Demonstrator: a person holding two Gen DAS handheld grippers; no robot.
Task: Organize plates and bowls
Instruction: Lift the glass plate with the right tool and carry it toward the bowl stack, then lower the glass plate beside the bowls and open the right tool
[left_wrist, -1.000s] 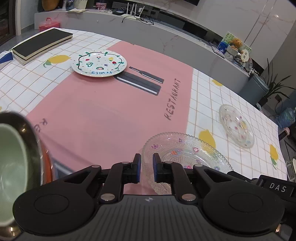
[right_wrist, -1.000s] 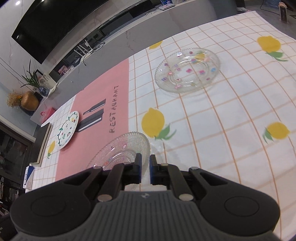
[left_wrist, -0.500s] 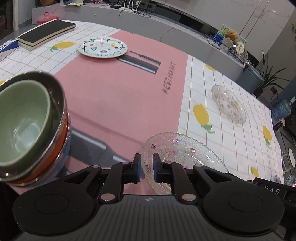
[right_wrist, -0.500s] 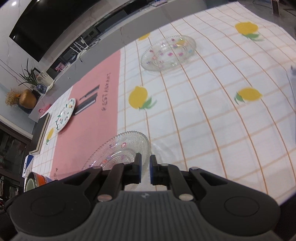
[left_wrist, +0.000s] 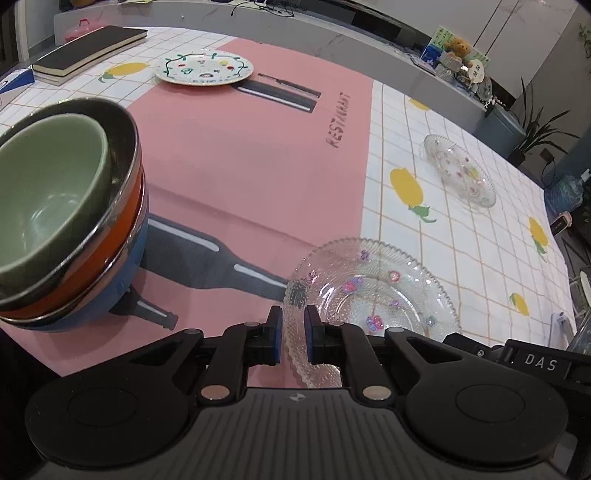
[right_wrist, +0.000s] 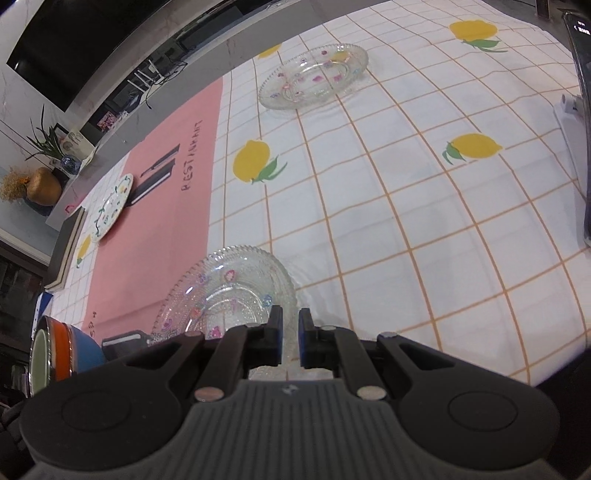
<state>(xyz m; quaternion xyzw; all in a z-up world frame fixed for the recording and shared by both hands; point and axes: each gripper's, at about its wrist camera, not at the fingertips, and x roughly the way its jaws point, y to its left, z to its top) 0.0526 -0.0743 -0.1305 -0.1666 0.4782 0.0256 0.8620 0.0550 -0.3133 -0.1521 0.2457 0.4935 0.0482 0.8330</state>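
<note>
A clear glass plate (left_wrist: 373, 295) with coloured flowers is held by its near rim between both grippers. My left gripper (left_wrist: 293, 332) is shut on its left rim; my right gripper (right_wrist: 290, 332) is shut on its right rim (right_wrist: 236, 291). A stack of bowls (left_wrist: 59, 221), green in steel, orange and blue, stands at the left on the pink mat; it also shows in the right wrist view (right_wrist: 62, 350). A second glass plate (left_wrist: 460, 173) (right_wrist: 314, 75) lies far right. A white painted plate (left_wrist: 205, 68) (right_wrist: 110, 206) lies at the far side.
A black notebook (left_wrist: 88, 46) lies at the far left corner. The tablecloth (right_wrist: 406, 206) has lemon prints and a pink centre mat (left_wrist: 240, 166). A phone on a stand (right_wrist: 580, 110) stands at the right edge. A counter runs behind the table.
Both grippers have drawn back toward the near edge with the glass plate. The bowl stack has come fully into view on the left. Both grippers have stayed shut on the plate.
</note>
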